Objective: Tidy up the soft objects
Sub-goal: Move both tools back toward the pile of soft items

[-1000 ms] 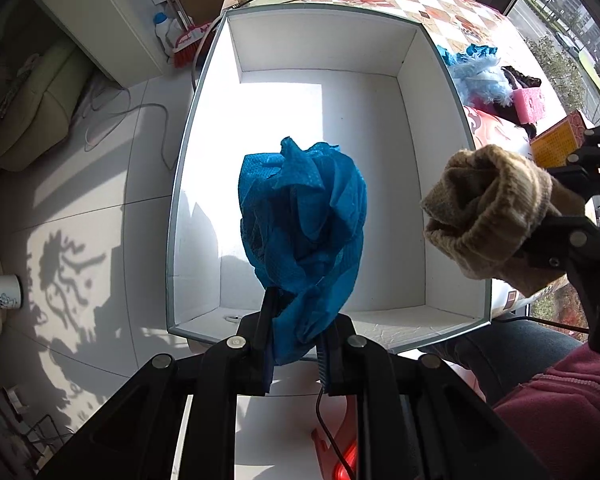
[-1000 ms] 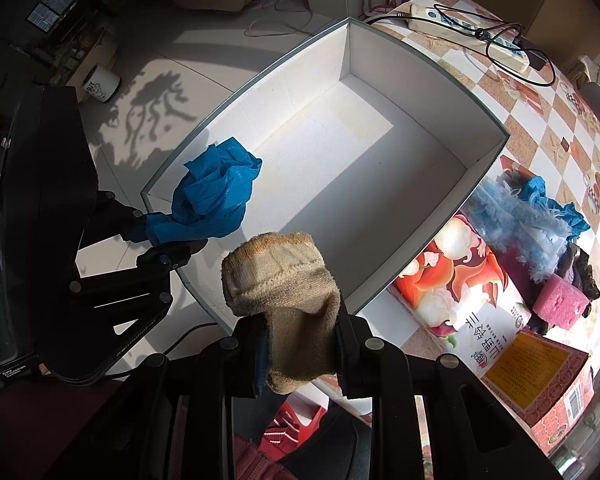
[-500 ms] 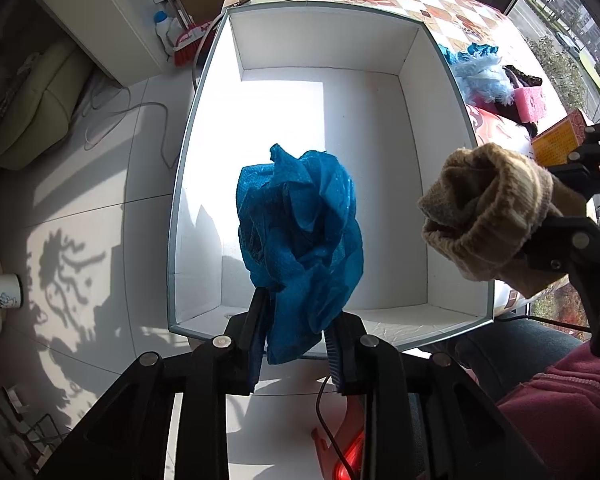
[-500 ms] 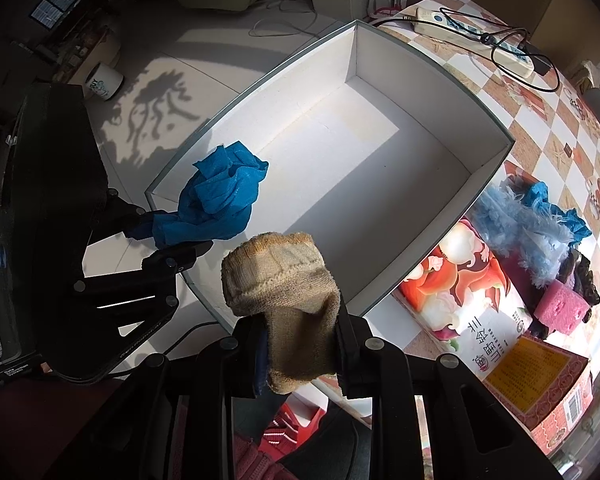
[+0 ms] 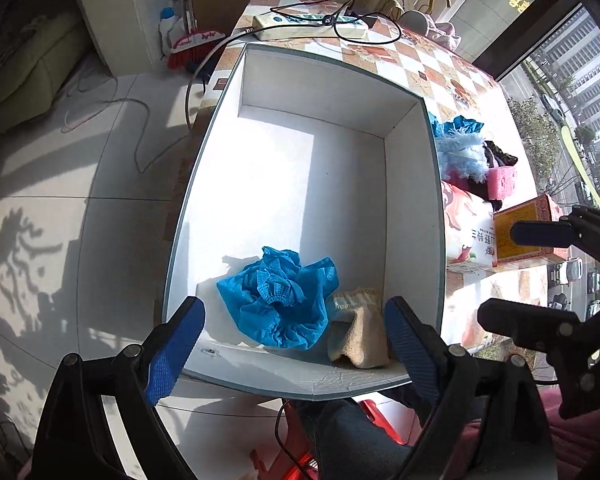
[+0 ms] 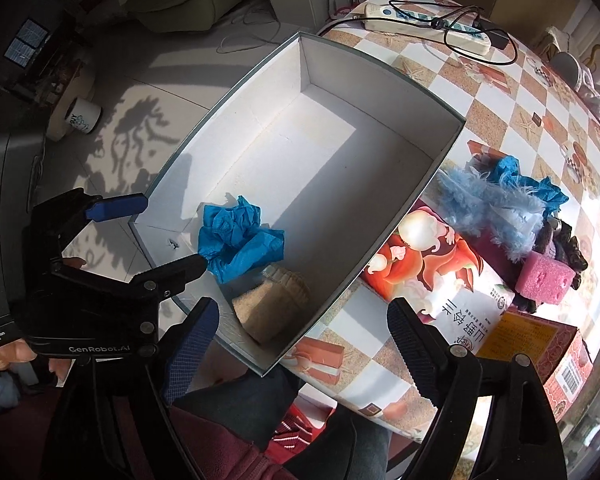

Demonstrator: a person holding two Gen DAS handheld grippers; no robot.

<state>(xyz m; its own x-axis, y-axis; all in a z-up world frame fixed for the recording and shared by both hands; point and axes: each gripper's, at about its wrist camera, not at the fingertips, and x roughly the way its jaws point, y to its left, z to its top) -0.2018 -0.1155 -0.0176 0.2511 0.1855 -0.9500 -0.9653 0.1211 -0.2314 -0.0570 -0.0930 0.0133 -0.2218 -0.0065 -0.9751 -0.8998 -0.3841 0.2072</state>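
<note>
The crumpled blue non-woven cloth [image 5: 278, 300] and beige knitted sock [image 5: 358, 330] lie touching in the white cardboard box's [image 5: 414, 208] near end, evidently dropped there: both grippers, left [image 5: 294, 344] and right [image 6: 304, 344], have just been opening, jaws apart, nothing between them.

The left gripper [image 6: 156, 236] body reads "GenRobot.AI" and "Data Acquisition System". Right of the right gripper [image 6: 302, 344], a printed bag [image 6: 452, 276] bears Chinese characters.
</note>
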